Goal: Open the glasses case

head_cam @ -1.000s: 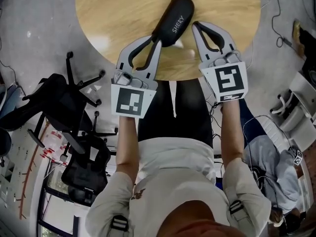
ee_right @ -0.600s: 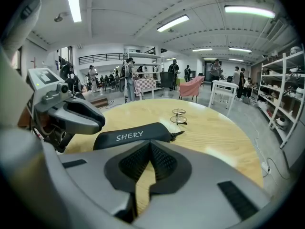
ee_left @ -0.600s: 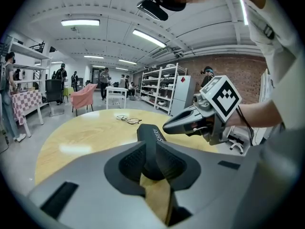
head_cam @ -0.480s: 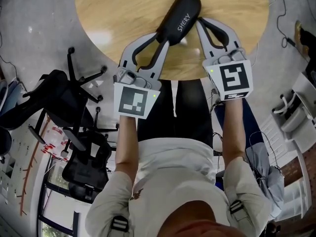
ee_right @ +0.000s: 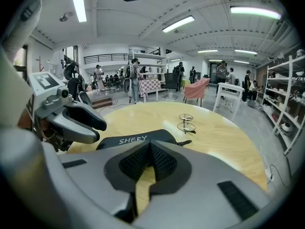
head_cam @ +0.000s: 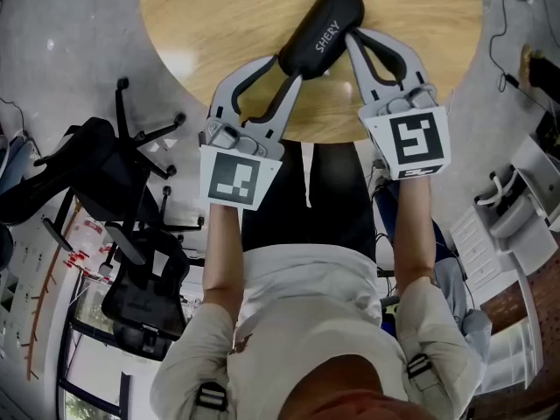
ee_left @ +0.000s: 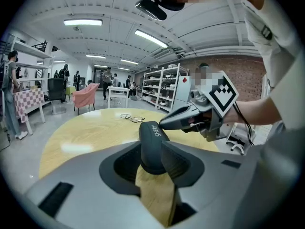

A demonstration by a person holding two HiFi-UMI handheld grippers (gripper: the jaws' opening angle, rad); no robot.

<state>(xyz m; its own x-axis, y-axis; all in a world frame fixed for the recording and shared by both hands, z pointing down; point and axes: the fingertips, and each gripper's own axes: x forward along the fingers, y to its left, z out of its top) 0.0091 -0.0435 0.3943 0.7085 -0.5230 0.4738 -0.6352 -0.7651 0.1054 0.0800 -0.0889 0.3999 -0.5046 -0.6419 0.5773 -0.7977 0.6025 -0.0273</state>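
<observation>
A black zipped glasses case [head_cam: 322, 33] marked SHERY lies slantwise on the round wooden table [head_cam: 219, 24]. My left gripper [head_cam: 290, 68] has its jaws opening around the case's near end [ee_left: 152, 144]. The case sits between the pads, close against the right one with a gap on the left. My right gripper [head_cam: 350, 35] is shut with nothing between its pads [ee_right: 162, 161]. Its tip rests at the case's right side, and the case [ee_right: 136, 140] lies just beyond it. Each gripper view shows the other gripper: the left [ee_right: 76, 120] and the right [ee_left: 186, 120].
A pair of wire glasses [ee_right: 186, 122] lies farther out on the table, past the case. The table's near edge [head_cam: 306, 138] is right above my legs. Black office chairs [head_cam: 114, 199] stand on the floor to the left, shelving and cables [head_cam: 507, 24] to the right.
The left gripper's jaws have parted a little round the case's near end. The right gripper's shut tip has come up against the case's right side.
</observation>
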